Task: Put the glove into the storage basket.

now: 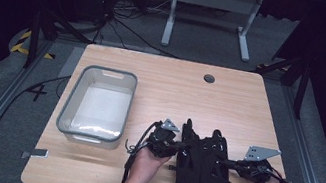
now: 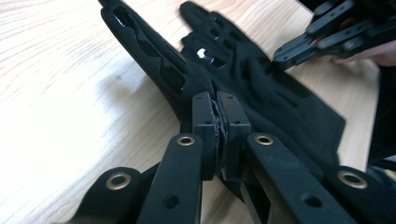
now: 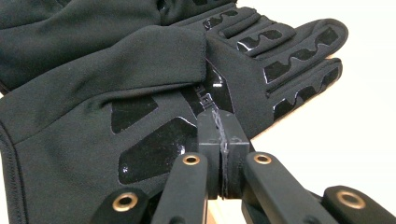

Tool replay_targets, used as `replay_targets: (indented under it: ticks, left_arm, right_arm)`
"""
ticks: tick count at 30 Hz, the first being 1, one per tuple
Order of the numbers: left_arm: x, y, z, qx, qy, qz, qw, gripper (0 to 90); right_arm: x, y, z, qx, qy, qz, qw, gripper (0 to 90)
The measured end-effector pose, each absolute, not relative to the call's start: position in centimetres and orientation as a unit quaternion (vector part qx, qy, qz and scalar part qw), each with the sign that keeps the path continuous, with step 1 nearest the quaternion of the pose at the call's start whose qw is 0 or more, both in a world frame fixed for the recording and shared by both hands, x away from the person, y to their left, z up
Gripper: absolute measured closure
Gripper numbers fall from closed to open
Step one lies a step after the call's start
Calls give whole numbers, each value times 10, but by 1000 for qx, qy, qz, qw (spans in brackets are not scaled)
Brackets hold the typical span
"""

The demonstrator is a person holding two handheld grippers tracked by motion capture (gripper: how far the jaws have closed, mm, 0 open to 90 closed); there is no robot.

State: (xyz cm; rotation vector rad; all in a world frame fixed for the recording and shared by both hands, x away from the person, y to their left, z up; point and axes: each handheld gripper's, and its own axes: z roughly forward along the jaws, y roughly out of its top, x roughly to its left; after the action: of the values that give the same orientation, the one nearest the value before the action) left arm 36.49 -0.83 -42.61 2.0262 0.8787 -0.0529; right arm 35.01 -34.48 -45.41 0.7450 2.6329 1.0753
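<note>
Two black gloves lie side by side on the wooden table [image 1: 162, 86], fingers pointing away from me: a left-hand one [image 1: 188, 157] and a right-hand one [image 1: 215, 169]. My left gripper [image 1: 180, 146] is at the left glove's edge, jaws shut on a fold of its fabric [image 2: 205, 84]. In the left gripper view the pinch sits at the jaw tips [image 2: 218, 112]. My right gripper [image 1: 229, 161] is shut on the edge of the right glove [image 3: 154, 93], whose palm has glossy grip patches; its jaw tips [image 3: 221, 128] meet at the glove's rim. The right gripper [image 2: 299, 46] also shows across the gloves.
A grey plastic tub [image 1: 70, 100], with nothing in it, stands on the left part of the table. A round cable hole [image 1: 209, 78] is near the far edge. Bare wood lies beyond the gloves and to their right.
</note>
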Motion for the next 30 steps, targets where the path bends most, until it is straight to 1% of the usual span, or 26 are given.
replay_targets:
  ticks: [8,11,14,17,30]
  left_arm:
    - [370,-8,-414,813,344,-17,470,874]
    - [372,-9,-412,813,343,-15,471,874]
    - [374,-12,-410,813,337,-15,474,874]
    - [377,-20,-407,814,330,-17,478,872]
    - [387,-51,-411,826,311,-27,469,870]
  right_arm:
    - [355,-329,-455,238,894,367,94,900]
    - [359,-323,-456,236,894,372,84,900]
    - [360,-320,-455,232,896,368,88,900]
    - [362,-313,-455,227,897,369,90,900]
    - [370,-307,-456,223,897,371,84,900]
